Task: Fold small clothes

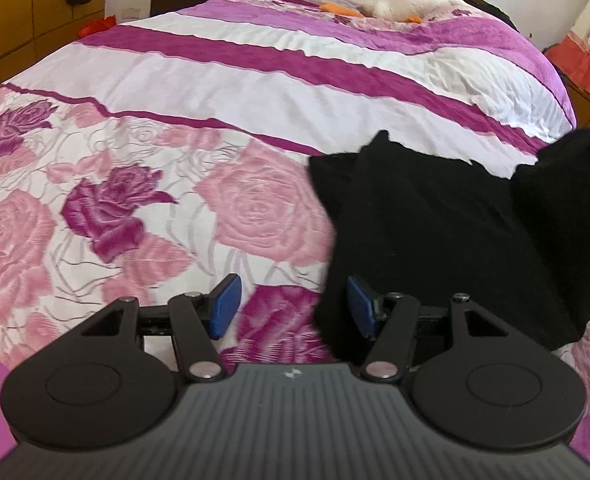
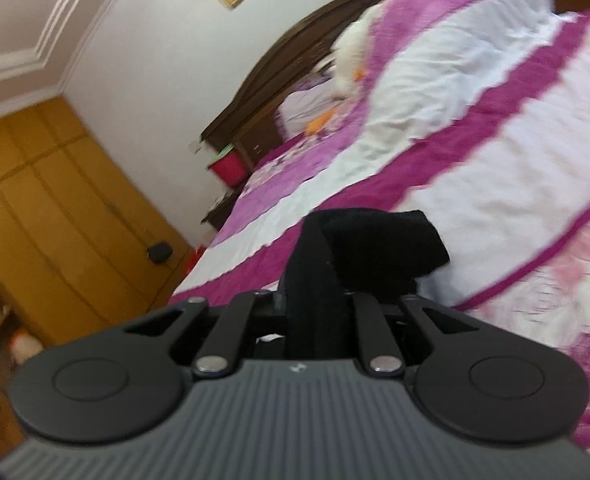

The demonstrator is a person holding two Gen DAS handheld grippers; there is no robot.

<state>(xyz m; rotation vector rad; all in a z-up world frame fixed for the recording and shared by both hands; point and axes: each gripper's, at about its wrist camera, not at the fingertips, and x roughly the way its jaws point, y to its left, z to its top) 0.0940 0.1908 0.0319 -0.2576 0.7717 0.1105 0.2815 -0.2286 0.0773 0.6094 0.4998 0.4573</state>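
Our left gripper [image 1: 293, 306] hovers with its blue-padded fingers [image 1: 223, 305] spread apart over the rose-embossed bedspread [image 1: 143, 208], its right pad at the edge of a soft, matte black garment [image 1: 435, 232] that lies rumpled there. Our right gripper [image 2: 315, 292] is clamped on a bunched fold of that black knit cloth [image 2: 359, 240], lifted above the magenta-striped quilting. Farther off, a fluffy white plush toy [image 1: 407, 0] rests by the dark wooden headboard [image 2: 279, 68].
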